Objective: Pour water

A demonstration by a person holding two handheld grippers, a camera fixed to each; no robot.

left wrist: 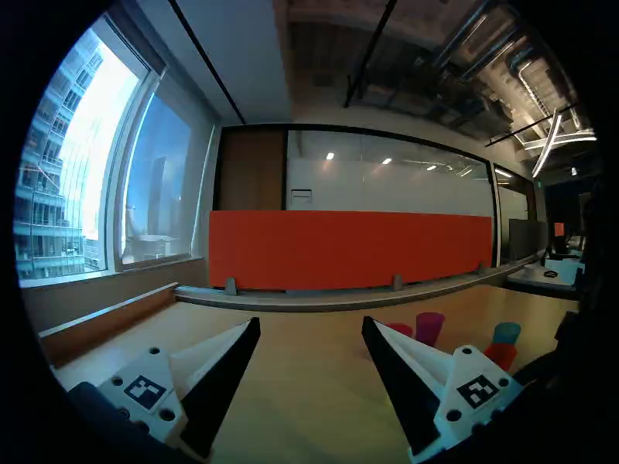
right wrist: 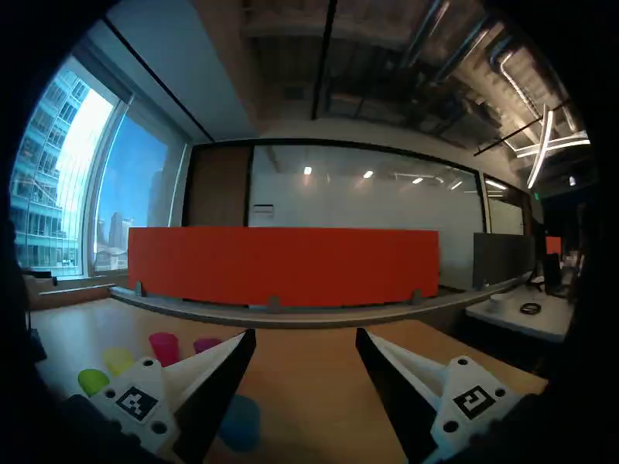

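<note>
Left gripper view: the left gripper (left wrist: 310, 320) is wide open with nothing between its fingers, hanging over a wooden desk (left wrist: 309, 394). The cups are all off to its right. A purple cup (left wrist: 429, 327) sits just past the right fingertip, and a dark red cup (left wrist: 400, 329) pokes out from behind that finger. Further right there's a teal cup (left wrist: 507, 333) with an orange cup (left wrist: 501, 354) in front of it. An orange panel (left wrist: 348, 249) runs across the back.

Right gripper view: the right gripper (right wrist: 306, 332) is spread open too, holding nothing. A blue cup (right wrist: 240, 421) sits low between the fingers, right up against the left one. Left of the gripper are a pink cup (right wrist: 163, 346), a magenta cup (right wrist: 206, 344) half hidden by the finger, a yellow cup (right wrist: 117, 359) and a green cup (right wrist: 93, 380).
</note>
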